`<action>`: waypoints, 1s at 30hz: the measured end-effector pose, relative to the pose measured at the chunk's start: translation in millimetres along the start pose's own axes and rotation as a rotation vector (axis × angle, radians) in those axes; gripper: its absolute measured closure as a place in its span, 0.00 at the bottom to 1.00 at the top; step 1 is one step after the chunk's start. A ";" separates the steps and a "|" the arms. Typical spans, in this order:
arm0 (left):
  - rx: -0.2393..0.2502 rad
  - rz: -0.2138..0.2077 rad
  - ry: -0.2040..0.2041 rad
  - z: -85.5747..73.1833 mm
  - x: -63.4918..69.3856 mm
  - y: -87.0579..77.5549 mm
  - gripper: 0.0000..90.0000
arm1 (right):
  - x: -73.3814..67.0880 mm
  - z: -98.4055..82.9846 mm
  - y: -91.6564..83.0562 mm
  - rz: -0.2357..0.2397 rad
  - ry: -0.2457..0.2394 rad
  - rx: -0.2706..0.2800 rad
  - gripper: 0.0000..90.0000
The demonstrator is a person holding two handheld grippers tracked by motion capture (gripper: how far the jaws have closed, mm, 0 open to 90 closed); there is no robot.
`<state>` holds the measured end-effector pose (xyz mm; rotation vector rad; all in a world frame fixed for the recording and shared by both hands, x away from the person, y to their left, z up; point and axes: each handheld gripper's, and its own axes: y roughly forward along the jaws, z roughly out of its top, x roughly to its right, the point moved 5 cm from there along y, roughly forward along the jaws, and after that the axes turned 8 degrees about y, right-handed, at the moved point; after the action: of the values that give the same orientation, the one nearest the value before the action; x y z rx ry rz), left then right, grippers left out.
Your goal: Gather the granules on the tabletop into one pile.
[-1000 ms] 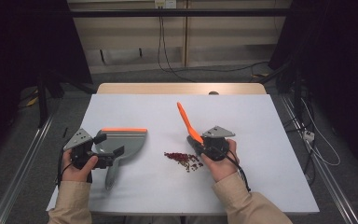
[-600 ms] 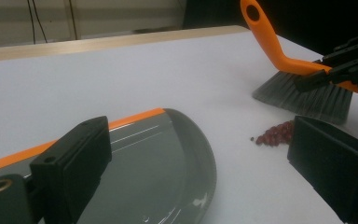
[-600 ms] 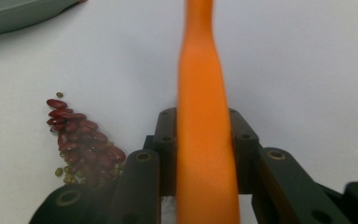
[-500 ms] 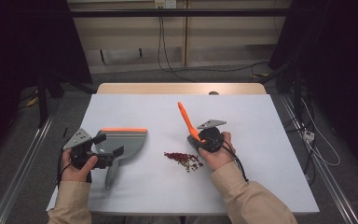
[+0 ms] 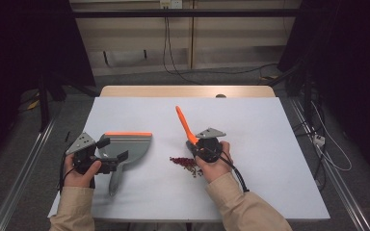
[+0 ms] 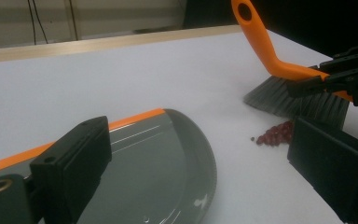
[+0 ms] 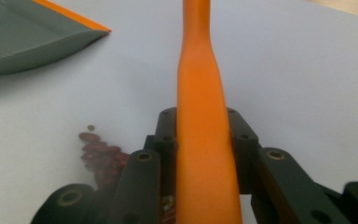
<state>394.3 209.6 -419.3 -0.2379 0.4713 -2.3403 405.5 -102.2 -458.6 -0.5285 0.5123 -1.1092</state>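
My right gripper (image 7: 200, 126) is shut on the orange handle of a hand brush (image 5: 185, 126). The brush's grey bristles (image 6: 298, 100) rest on the white table just behind a small pile of red beans (image 5: 185, 164). The right gripper (image 6: 349, 77) also appears in the left gripper view, clamped low on the brush handle (image 6: 270, 56). A grey dustpan (image 5: 132, 144) with an orange edge lies flat to the left of the beans (image 6: 275, 135). My left gripper (image 5: 113, 150) hovers over the dustpan (image 6: 168, 158) with its jaws wide apart.
The white table (image 5: 270, 125) has bare room on its right half and far side. A wooden strip (image 5: 188, 91) runs along the far edge. Cables and dark stands line the floor around the table.
My right hand has carried the brush a little to the left, bringing the bristles up against the bean pile. The left hand and dustpan have stayed put.
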 end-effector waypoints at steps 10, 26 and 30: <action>-0.006 0.002 0.001 -1.4 -0.8 0.9 0.07 | -6.9 2.6 2.9 0.026 0.003 0.020 0.79; -0.013 0.002 0.000 -3.2 -1.4 1.8 0.07 | 2.7 16.9 -19.0 0.230 -0.116 0.082 0.79; -0.012 0.008 -0.005 -3.9 -2.9 1.4 0.07 | -0.1 16.7 -28.3 0.332 -0.155 0.073 0.79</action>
<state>396.0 211.8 -423.5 -0.2476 0.4829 -2.3290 396.3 -109.7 -427.9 -0.4427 0.4048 -0.7603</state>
